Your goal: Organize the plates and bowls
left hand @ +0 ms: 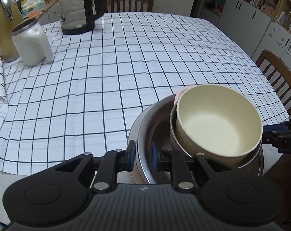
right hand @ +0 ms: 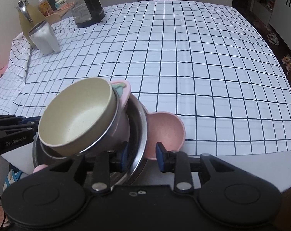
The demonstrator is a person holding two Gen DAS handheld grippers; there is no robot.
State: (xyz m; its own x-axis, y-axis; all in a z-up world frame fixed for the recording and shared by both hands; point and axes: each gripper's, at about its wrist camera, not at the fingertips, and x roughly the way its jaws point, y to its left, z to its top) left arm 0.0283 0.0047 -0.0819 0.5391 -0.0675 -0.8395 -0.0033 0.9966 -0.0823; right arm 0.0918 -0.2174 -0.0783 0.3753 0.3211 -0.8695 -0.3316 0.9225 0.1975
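A cream bowl (left hand: 218, 123) (right hand: 76, 115) sits tilted in a small steel bowl (left hand: 173, 130), nested with pink dishes inside a large steel bowl (left hand: 145, 127) (right hand: 140, 127) at the table's near edge. A pink plate (right hand: 124, 88) pokes out behind the stack, and a pink bowl (right hand: 164, 130) lies beside it on the right. My left gripper (left hand: 143, 154) straddles the large bowl's left rim, its pads slightly apart from it. My right gripper (right hand: 141, 155) straddles the right rim with a clear gap at its outer pad. Each gripper shows at the edge of the other's view.
A checked tablecloth (left hand: 126, 67) covers the table. At the far left stand a white jug (left hand: 31, 42), a yellow thermos (left hand: 2, 28) and a black-and-clear kettle (left hand: 78, 9). Wooden chairs (left hand: 128, 0) stand at the far and right sides, with white cupboards (left hand: 245, 19) beyond.
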